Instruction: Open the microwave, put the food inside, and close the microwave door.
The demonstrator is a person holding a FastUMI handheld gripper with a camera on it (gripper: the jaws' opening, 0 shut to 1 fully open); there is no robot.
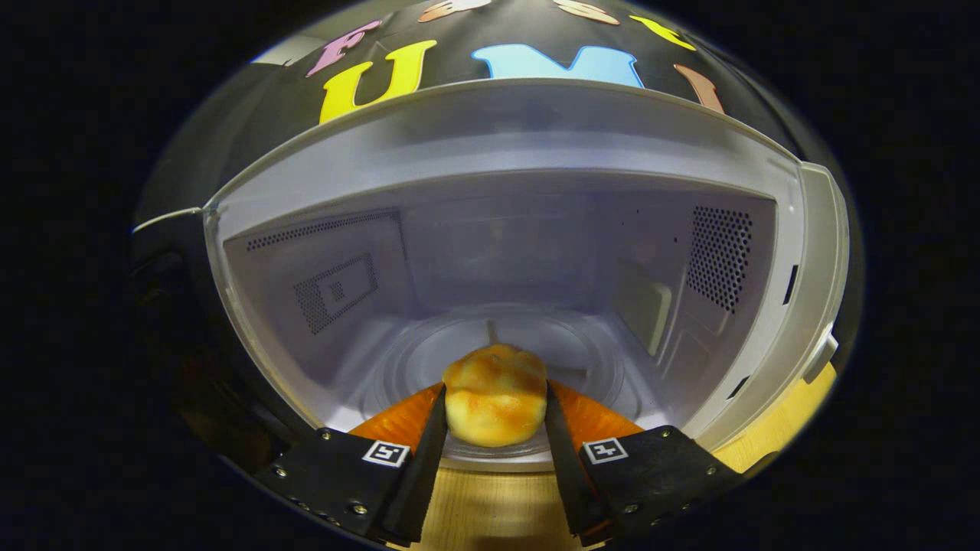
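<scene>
A golden-brown bun point(495, 394) sits between my two black fingers, and both press on its sides. My gripper point(495, 413) holds it at the mouth of the white microwave point(505, 145), just over the front lip. The cavity stands wide open ahead, with the round glass turntable point(570, 352) on its floor beyond the bun. The dark door point(164, 291) is swung out to the left, seen edge on. Orange finger parts point(398, 421) show beside the bun.
The microwave stands on a light wooden table point(490, 505), which shows under my fingers and at the right. Perforated vents point(720, 256) mark the cavity's right wall, and a mesh patch point(337, 291) the left wall. The right front frame point(823, 306) curves close by.
</scene>
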